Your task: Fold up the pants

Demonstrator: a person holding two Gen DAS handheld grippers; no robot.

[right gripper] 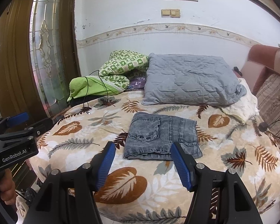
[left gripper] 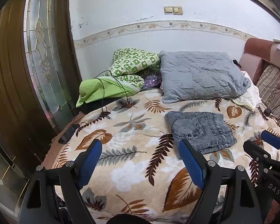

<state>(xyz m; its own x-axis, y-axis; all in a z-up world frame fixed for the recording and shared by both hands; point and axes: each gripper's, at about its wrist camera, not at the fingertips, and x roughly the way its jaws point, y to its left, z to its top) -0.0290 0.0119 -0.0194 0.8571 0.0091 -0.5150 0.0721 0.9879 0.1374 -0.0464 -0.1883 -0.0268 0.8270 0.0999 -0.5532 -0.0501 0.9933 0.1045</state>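
Both claws, the left gripper point(left gripper: 140, 160) and right gripper point(right gripper: 142, 163), are hanging wide open and empty above the bedspread point(right gripper: 69, 155), the pants point(right gripper: 162, 138) lying folded compactly, seemingly finished.

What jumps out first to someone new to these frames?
The folded jeans lie in a neat rectangle mid-bed on the leaf-print blanket. Both the left gripper and the right gripper hover open and empty in front of them. Behind sit a grey pillow and a green quilt.
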